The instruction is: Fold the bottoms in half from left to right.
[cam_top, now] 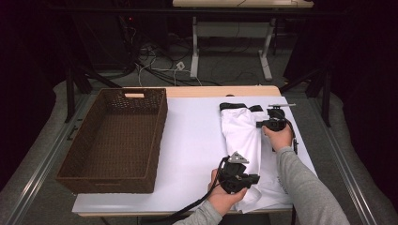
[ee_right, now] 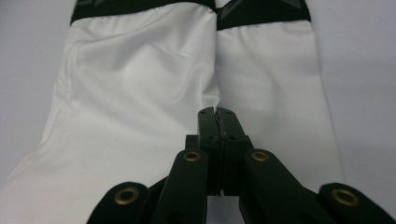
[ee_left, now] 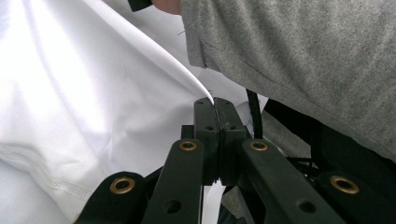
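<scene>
Both claws are clamped on the folded white fabric garment with black waistband (cam_top: 241, 136): my left claw (ee_left: 215, 103) pinches a fold, my right claw (ee_right: 218, 112) the cloth. It lies on the white desk (cam_top: 192, 140) beside a brown woven basket (cam_top: 115, 140).

I see smooth white cloth with a slight sheen in the garment (cam_top: 241, 136), its waistband (ee_right: 140, 7) matt black. The basket (cam_top: 117, 136) is rough brown wicker. My gripper arms look matt black plastic with brass-coloured rivets (ee_left: 122, 185); the sleeve (ee_left: 299, 60) is grey knit.

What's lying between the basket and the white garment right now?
Nothing: in the high view, bare white tabletop separates the wicker basket from the white garment.
</scene>
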Demonstrator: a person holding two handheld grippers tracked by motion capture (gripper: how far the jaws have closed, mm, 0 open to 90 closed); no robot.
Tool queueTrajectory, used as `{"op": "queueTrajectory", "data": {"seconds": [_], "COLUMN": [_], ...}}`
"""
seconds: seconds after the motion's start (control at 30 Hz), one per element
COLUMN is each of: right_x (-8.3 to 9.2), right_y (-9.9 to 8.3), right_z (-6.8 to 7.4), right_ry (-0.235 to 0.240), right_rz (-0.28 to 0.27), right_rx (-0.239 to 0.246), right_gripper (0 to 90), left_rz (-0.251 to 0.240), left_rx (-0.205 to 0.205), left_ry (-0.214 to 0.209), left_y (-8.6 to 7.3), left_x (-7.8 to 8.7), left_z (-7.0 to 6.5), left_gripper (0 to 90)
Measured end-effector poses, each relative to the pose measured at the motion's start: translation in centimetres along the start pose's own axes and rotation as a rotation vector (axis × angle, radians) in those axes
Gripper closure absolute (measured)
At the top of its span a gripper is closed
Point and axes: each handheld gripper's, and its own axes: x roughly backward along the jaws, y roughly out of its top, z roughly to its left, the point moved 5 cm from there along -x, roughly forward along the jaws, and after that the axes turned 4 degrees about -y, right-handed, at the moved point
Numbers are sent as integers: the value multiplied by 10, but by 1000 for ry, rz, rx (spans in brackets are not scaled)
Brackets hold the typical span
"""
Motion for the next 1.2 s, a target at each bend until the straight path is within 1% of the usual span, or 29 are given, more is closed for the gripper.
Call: {"op": "queueTrajectory", "data": {"seconds": [0.13, 0.17, 0.27, 0.3, 0.4, 0.43, 0.5, 0.53, 0.63, 0.7, 0.77, 0.8, 0.83, 0.9, 1.0, 1.13, 1.2], "right_x": [7, 9, 17, 20, 26, 27, 27, 26, 21, 18, 17, 17, 17, 19, 21, 24, 27], "right_y": [1, 2, 3, 3, 1, 0, -5, -7, -16, -20, -20, -20, -19, -17, -15, -13, -12], "right_z": [-8, -10, -17, -20, -30, -34, -42, -46, -54, -56, -55, -54, -52, -47, -42, -40, -40], "right_ry": [-8, -5, -26, -31, -49, -58, -68, -76, -77, -60, -55, -43, -24, 1, 17, 22, 24], "right_rz": [-3, -18, -30, -31, -38, -38, -26, -25, -5, 7, 6, 0, -4, -19, -35, -40, -41], "right_rx": [-15, -19, -24, -32, -39, -41, -67, -69, -85, -91, -92, -88, -91, -69, -47, -35, -34], "right_gripper": [900, 900, 900, 900, 900, 900, 900, 900, 900, 900, 900, 900, 900, 900, 900, 900, 900], "left_rz": [-3, -5, -4, -3, 7, 12, 20, 24, 34, 38, 39, 39, 37, 31, 22, 36, 39], "left_rx": [-3, 0, -2, -2, -4, -6, -8, -9, -11, -9, -13, -14, -21, -38, -67, -107, -118], "left_ry": [-1, -3, -2, -2, -4, -3, 0, 0, -3, -4, -6, -10, -16, -23, -35, -45, -52], "left_y": [1, 1, 1, 1, -1, -1, -2, -3, -3, -3, -2, 0, 2, 9, 22, 34, 39], "left_x": [1, 1, 0, 0, -3, -4, -7, -8, -11, -13, -14, -15, -15, -14, -16, -21, -25], "left_z": [0, 0, 0, -1, -1, -1, -2, -2, -2, -3, -5, -7, -9, -14, -25, -37, -42], "left_gripper": [900, 900, 900, 900, 900, 900, 900, 900, 900, 900, 900, 900, 900, 900, 900, 900, 900]}}
